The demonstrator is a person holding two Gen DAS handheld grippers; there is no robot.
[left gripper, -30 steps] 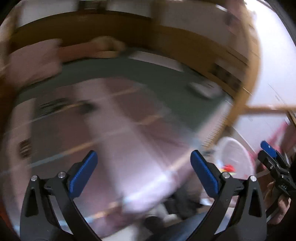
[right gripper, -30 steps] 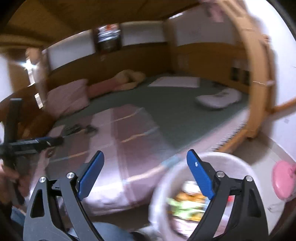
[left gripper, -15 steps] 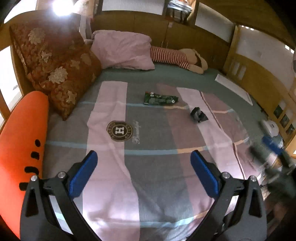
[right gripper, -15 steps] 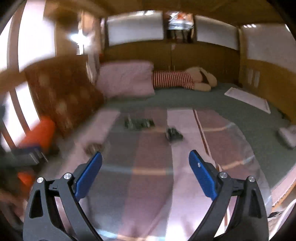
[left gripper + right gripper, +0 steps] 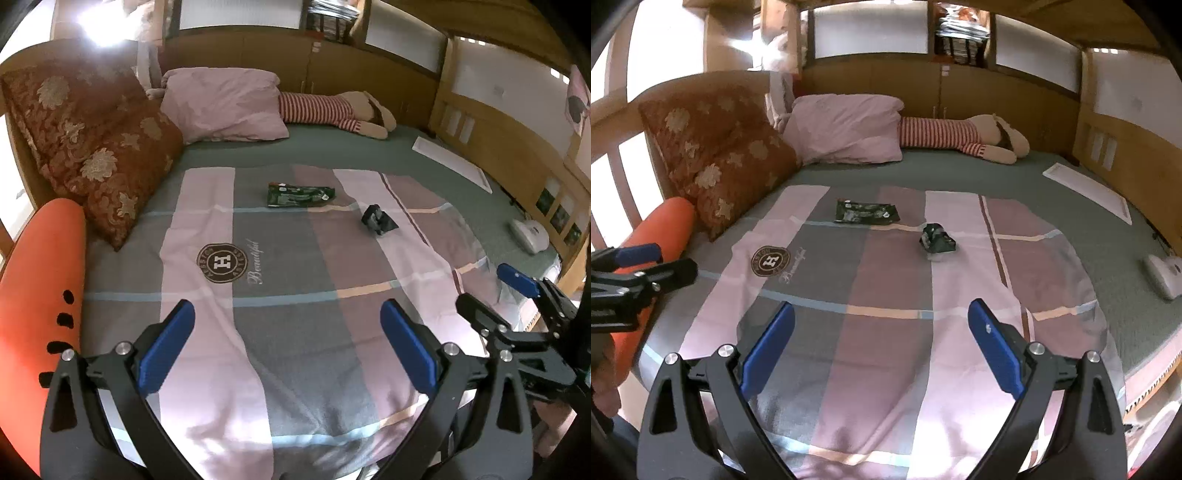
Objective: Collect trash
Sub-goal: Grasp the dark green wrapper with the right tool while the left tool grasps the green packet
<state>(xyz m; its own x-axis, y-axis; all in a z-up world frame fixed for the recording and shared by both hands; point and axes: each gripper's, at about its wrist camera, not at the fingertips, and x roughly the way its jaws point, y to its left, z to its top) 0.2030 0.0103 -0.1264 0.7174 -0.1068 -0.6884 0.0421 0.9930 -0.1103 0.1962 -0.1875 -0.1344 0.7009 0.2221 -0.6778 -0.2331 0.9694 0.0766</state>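
Both blue-padded black grippers, left [image 5: 286, 341] and right [image 5: 881, 341], hover spread and empty over the pink-and-grey patchwork quilt [image 5: 886, 295], the crumpled dark wrapper ball [image 5: 937, 239] dead ahead of the nearer right claw, the flat dark-green foil packet [image 5: 866, 213] lying crosswise beyond-left, nothing between.

Both claws have swung away from the bin to face the bed; the flat green wrapper [image 5: 300, 195] and crumpled dark wrapper [image 5: 937, 239] now lie well ahead of each open claw.
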